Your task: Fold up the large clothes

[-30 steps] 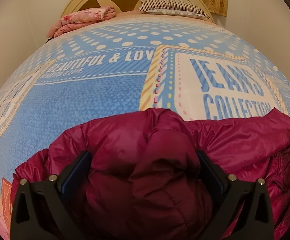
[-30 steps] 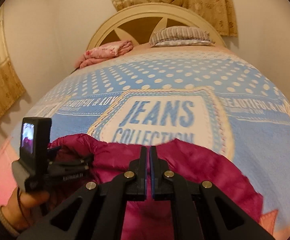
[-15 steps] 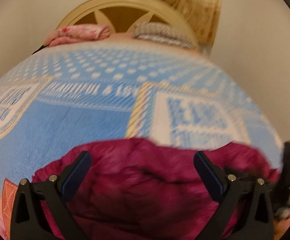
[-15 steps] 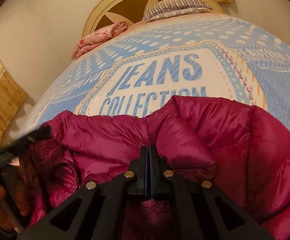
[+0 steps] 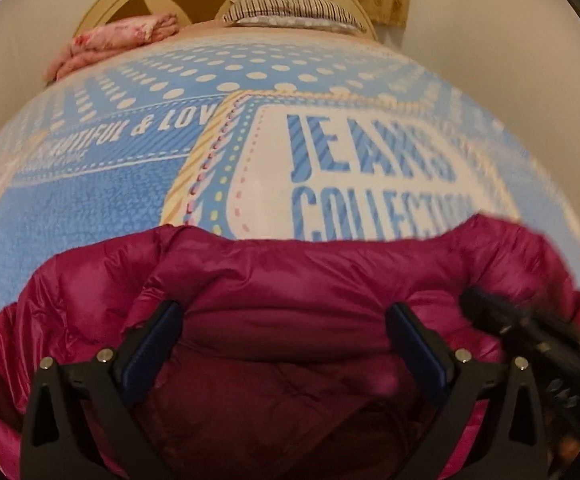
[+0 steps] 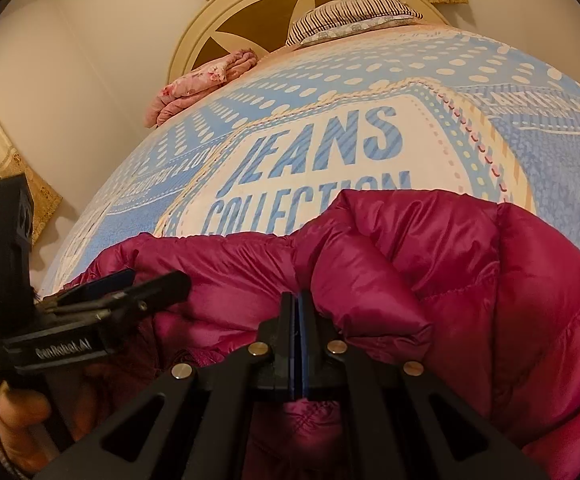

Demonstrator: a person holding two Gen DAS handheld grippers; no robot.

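L claw [image 5: 284,320] spread wide, low over the jacket [image 5: 290,280], nothing pinched. R claw [image 6: 298,312] clenched on a puffy fold of it, fabric bulging beside the pads. Jacket: magenta, quilted, shiny, bunched at near edge of bed [image 6: 549,152], on blue dotted "JEANS COLLECTION" cover.

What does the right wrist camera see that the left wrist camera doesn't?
Only the right wrist view shows the person's bare hand holding the left gripper, and the right gripper shut, seemingly on a fold of the shiny magenta puffer jacket.

Only the left wrist view shows the left gripper's fingers spread wide open over the jacket.

Both show the blue "JEANS COLLECTION" bedspread, striped pillow and folded pink blanket.
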